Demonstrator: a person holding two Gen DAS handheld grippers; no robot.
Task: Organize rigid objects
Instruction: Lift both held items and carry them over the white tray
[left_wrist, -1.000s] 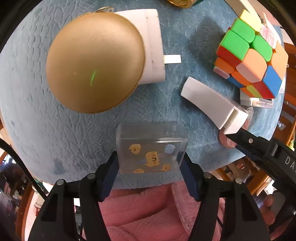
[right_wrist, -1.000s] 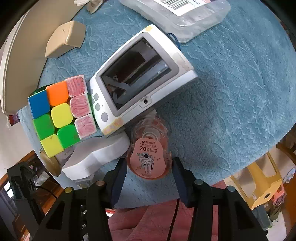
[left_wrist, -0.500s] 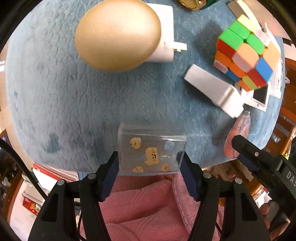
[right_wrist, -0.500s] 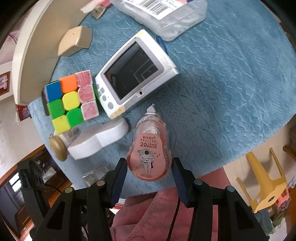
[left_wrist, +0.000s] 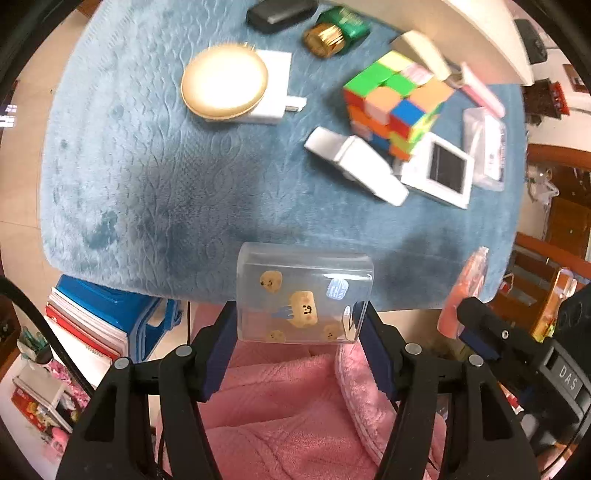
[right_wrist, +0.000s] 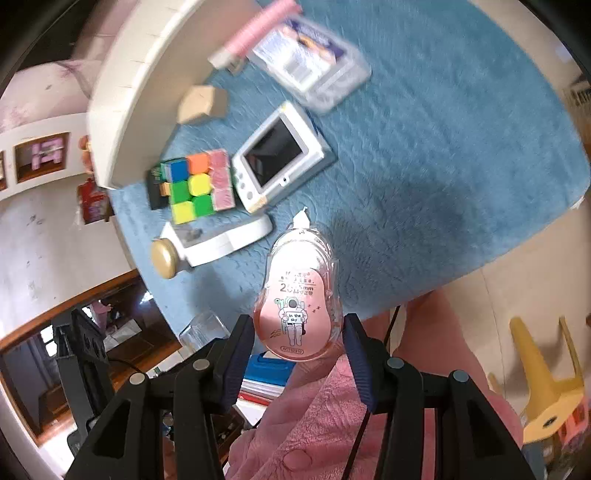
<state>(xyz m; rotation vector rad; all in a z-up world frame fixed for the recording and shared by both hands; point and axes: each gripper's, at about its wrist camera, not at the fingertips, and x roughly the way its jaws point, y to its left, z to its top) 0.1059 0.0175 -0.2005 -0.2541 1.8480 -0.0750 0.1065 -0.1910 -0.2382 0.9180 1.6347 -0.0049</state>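
Both grippers are built in black plastic. On the left gripper (left_wrist: 301, 332), dark blue ribbed pads (left_wrist: 221, 350) are fitted inside the two fingers, and silver round screws are seen on the arms in the lower part of the frame. The right gripper (right_wrist: 298, 354) is made the same way. White letters "DAS" are printed on its body, at the lower right of the left view. A pink fleece garment (left_wrist: 295, 406) is being worn by the person.

Around one puzzle cube (left_wrist: 397, 107): one gold disc (left_wrist: 224, 82), two white chargers (left_wrist: 356, 166), one small screen device (left_wrist: 441, 171); nearer, one clear box (left_wrist: 303, 295), one tape dispenser (right_wrist: 297, 299).
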